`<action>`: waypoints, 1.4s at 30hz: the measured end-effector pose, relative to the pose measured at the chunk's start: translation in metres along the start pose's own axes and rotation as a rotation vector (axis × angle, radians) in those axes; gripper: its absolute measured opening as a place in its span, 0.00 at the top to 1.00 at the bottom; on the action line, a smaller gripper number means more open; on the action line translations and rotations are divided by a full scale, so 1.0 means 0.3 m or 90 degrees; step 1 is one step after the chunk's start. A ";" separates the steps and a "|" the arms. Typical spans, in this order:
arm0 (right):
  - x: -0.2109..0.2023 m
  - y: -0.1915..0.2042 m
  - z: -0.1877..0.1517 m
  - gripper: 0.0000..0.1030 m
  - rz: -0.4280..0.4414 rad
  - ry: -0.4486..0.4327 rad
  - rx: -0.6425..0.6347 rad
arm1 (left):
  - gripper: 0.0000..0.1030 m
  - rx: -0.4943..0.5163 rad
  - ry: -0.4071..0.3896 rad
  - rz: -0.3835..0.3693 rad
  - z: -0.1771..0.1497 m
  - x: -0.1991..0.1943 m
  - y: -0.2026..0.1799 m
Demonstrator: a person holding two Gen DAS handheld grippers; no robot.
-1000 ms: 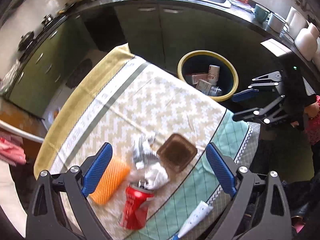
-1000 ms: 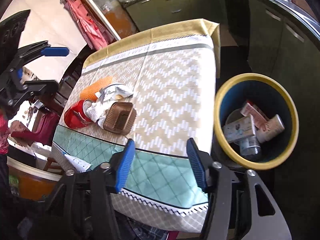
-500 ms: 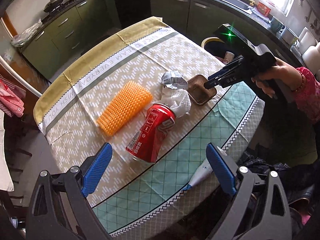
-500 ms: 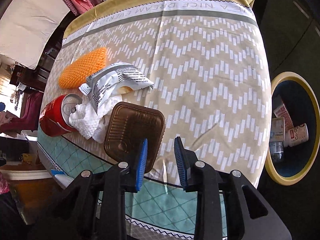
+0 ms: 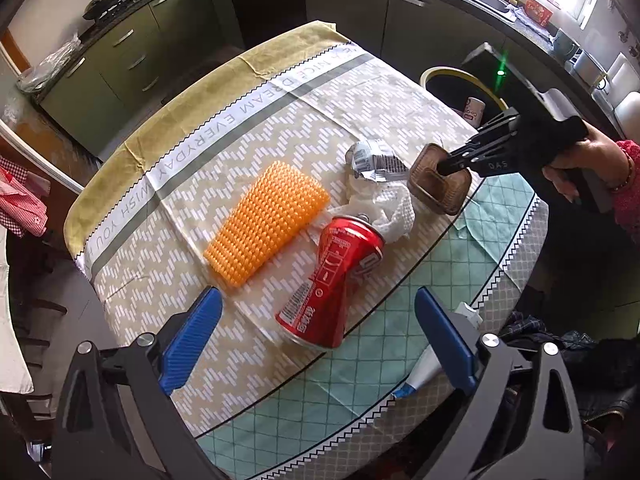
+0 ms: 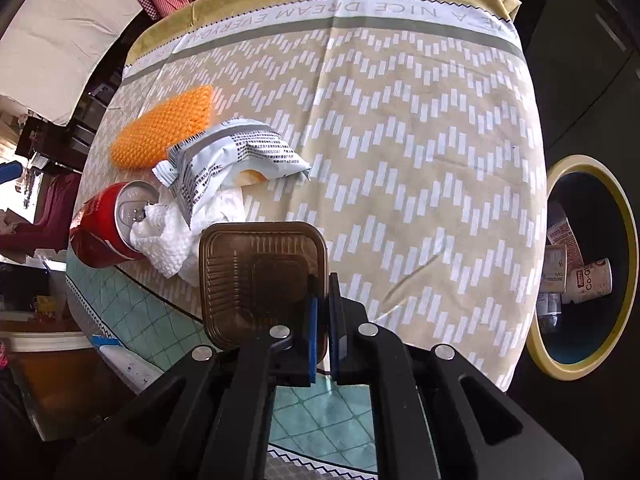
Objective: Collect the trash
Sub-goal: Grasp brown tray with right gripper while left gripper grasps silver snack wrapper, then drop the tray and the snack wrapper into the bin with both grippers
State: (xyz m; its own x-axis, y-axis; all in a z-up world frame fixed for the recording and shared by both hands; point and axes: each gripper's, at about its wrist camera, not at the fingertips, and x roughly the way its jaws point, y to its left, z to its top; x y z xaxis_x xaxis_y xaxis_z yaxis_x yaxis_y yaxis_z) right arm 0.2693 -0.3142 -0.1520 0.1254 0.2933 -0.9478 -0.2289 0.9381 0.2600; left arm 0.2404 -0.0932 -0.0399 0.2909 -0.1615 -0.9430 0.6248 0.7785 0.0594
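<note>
Trash lies together on the clothed table [image 6: 420, 140]: a brown plastic tray [image 6: 256, 276], a silver snack wrapper [image 6: 232, 156], a white crumpled tissue [image 6: 172, 240], a dented red can [image 6: 104, 228] and an orange bumpy sleeve [image 6: 168, 128]. My right gripper [image 6: 322, 300] is shut on the tray's right rim; in the left wrist view it [image 5: 442, 166] reaches onto the tray [image 5: 438, 186] from the right. My left gripper [image 5: 316, 300] hangs open above the can [image 5: 332, 276], holding nothing, with the sleeve [image 5: 266, 222] just beyond its left finger.
A yellow-rimmed bin [image 6: 624, 208] with cartons and a cup inside stands on the floor past the table's right edge. A white tube [image 5: 432, 364] lies near the front edge. Dark kitchen cabinets [image 5: 132, 52] run behind. A hand [image 5: 576, 164] holds the right gripper.
My right gripper came down to the brown tray and its jaws closed on the rim. My left gripper drew back from the pile, so the can now lies between its fingers.
</note>
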 end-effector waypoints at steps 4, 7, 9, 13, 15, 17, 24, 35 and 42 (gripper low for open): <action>-0.100 -0.046 -0.023 0.95 0.011 -0.036 0.015 | 0.10 0.010 0.012 -0.032 0.120 0.056 -0.032; -0.177 -0.102 -0.056 0.95 0.007 -0.058 0.031 | 0.07 0.012 0.030 -0.043 0.226 0.124 -0.086; -0.218 -0.149 -0.085 0.95 0.002 -0.069 0.047 | 0.07 0.012 0.055 -0.037 0.296 0.188 -0.124; -0.277 -0.255 -0.156 0.95 -0.001 -0.086 0.080 | 0.07 0.019 0.109 0.000 0.393 0.325 -0.179; -0.299 -0.313 -0.191 0.95 -0.002 -0.093 0.099 | 0.07 0.018 0.132 0.017 0.418 0.380 -0.187; -0.313 -0.367 -0.225 0.95 -0.003 -0.099 0.119 | 0.07 0.017 0.144 0.023 0.435 0.414 -0.192; -0.343 -0.537 -0.277 0.95 0.008 -0.118 0.180 | 0.33 0.005 0.172 -0.014 0.454 0.476 -0.210; -0.348 -0.628 -0.277 0.95 -0.006 -0.141 0.208 | 0.63 -0.003 0.187 -0.018 0.449 0.489 -0.213; -0.309 -0.838 -0.238 0.94 -0.078 -0.149 0.290 | 0.63 0.000 0.144 -0.036 0.478 0.378 -0.223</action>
State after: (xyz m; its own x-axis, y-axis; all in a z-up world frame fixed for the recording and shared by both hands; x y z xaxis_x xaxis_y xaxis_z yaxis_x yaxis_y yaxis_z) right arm 0.2462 -0.5904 -0.1428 0.3488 0.1613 -0.9232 0.2366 0.9380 0.2533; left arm 0.3356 -0.2507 -0.1039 0.0849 -0.0649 -0.9943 0.6361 0.7716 0.0039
